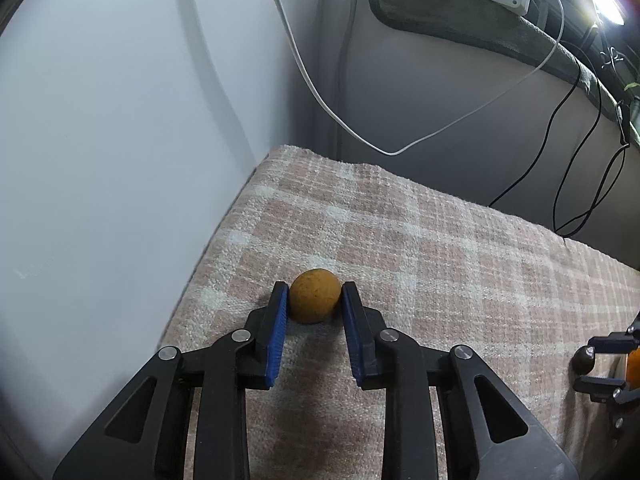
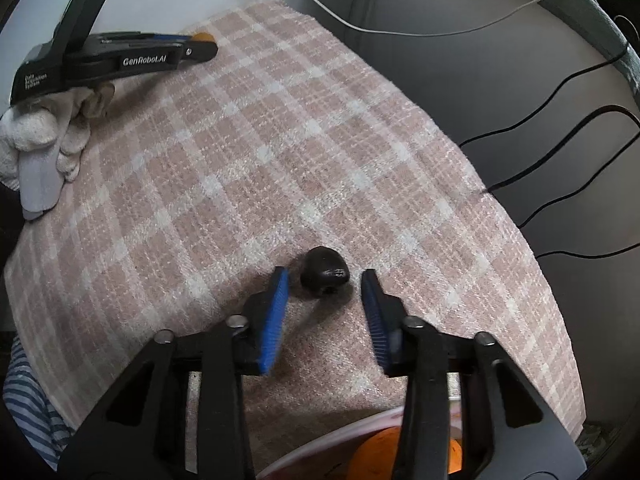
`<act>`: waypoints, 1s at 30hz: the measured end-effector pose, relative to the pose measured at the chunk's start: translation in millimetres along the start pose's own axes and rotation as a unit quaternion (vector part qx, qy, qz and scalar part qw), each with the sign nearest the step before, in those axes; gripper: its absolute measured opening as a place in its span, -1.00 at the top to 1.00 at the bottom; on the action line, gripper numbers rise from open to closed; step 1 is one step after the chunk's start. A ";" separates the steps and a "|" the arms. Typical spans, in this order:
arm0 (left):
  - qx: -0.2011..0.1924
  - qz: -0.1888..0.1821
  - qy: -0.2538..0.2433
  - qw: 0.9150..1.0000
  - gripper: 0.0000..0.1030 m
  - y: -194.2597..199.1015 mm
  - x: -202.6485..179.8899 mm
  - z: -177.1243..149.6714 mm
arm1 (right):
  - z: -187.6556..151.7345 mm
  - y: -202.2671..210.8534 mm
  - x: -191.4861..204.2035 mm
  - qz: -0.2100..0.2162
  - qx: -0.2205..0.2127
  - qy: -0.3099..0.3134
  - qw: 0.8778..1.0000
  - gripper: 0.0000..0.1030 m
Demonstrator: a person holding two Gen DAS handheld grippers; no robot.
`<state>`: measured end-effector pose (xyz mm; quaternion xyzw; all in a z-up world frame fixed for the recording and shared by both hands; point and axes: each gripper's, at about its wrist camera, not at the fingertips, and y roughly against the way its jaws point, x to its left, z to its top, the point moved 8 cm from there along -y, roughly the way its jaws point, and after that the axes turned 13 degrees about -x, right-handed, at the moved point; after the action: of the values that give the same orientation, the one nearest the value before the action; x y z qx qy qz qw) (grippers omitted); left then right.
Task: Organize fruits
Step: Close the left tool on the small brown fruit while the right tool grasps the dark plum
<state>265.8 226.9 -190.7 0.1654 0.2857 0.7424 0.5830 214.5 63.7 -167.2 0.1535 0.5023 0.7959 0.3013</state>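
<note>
A round yellow-brown fruit (image 1: 314, 296) rests on the pink plaid cloth (image 1: 440, 240) near its left edge. My left gripper (image 1: 314, 293) is shut on it, both blue pads pressed to its sides. A small dark, shiny fruit (image 2: 325, 274) lies on the cloth between the fingertips of my right gripper (image 2: 325, 279). A narrow gap shows on each side of it, so that gripper is open. In the left wrist view the dark fruit (image 1: 583, 360) and the right gripper (image 1: 594, 365) appear at the right edge. The left gripper (image 2: 200, 46) lies at the top left of the right wrist view, held by a gloved hand (image 2: 40, 136).
A pale bowl (image 2: 320, 446) holding an orange fruit (image 2: 380, 454) sits at the near edge below my right gripper. A pale wall (image 1: 120, 160) borders the cloth on the left. White and black cables (image 1: 568, 152) hang behind the far edge. A striped sleeve (image 2: 28, 408) shows at lower left.
</note>
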 end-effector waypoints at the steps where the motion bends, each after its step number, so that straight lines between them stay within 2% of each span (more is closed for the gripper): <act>1: -0.001 0.001 -0.001 1.000 0.52 -0.8 0.0 0.2 | -0.2 -0.4 0.7 0.001 -0.001 0.000 1.000 0.38; 5: -0.002 0.002 -0.002 1.000 0.52 2.8 5.7 0.0 | 0.3 1.8 1.5 0.010 -0.005 -0.012 1.000 0.39; 10: -0.003 0.001 -0.003 1.000 0.52 9.5 3.4 -2.7 | 3.1 -4.2 0.8 0.003 0.000 -0.007 1.000 0.52; 21: -0.007 -0.003 -0.003 1.000 0.53 12.6 2.2 -2.3 | 4.9 3.4 1.3 0.003 -0.020 -0.010 1.000 0.55; 30: -0.016 -0.008 -0.006 1.000 0.53 38.7 0.1 -0.6 | 11.0 22.1 7.1 0.020 -0.045 -0.014 0.999 0.55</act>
<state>235.6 220.8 -167.4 0.1584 0.2720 0.7410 0.5931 207.9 69.1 -143.0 0.1610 0.4584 0.8214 0.2987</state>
